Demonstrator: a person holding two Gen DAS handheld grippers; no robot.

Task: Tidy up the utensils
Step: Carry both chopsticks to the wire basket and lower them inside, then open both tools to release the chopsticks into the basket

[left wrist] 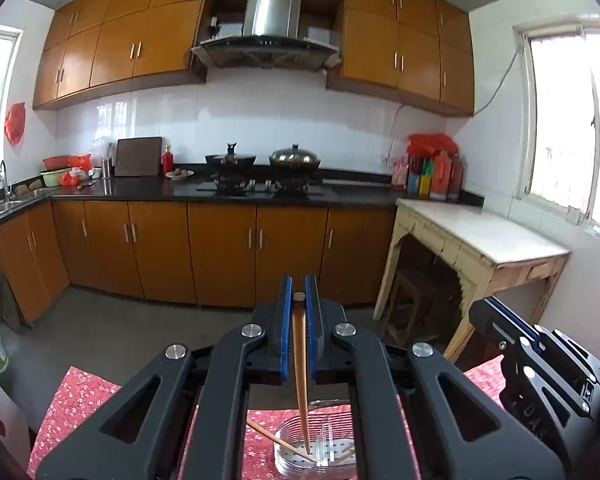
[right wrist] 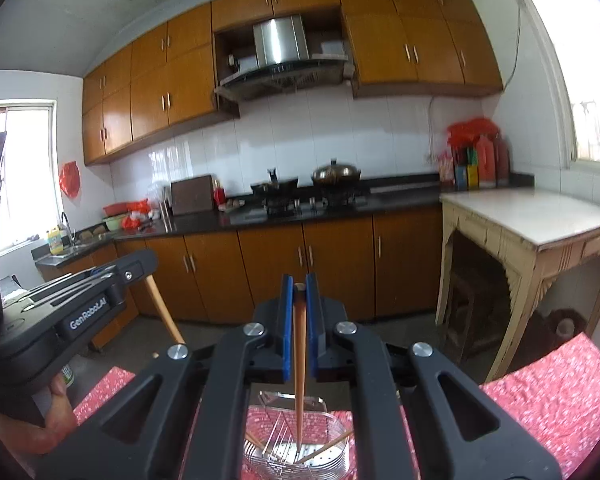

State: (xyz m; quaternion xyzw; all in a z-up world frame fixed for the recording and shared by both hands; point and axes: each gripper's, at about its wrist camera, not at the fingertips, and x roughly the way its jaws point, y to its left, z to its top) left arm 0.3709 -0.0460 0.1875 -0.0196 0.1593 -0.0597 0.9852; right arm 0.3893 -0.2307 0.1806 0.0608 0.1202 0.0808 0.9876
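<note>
Both wrist views face kitchen cabinets (left wrist: 220,256), close above, seemingly, one shared rack (right wrist: 300,452)

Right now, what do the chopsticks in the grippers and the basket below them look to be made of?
Left chopstick: looks like wood or bamboo, a smooth matte light brown with a darker cap at the top. Right chopstick: likewise, a redder brown, possibly lacquered. Basket: metal, likely stainless steel, with shiny thin wire walls and a perforated silvery base. It stands on a red floral cloth, apparently fabric.
</note>
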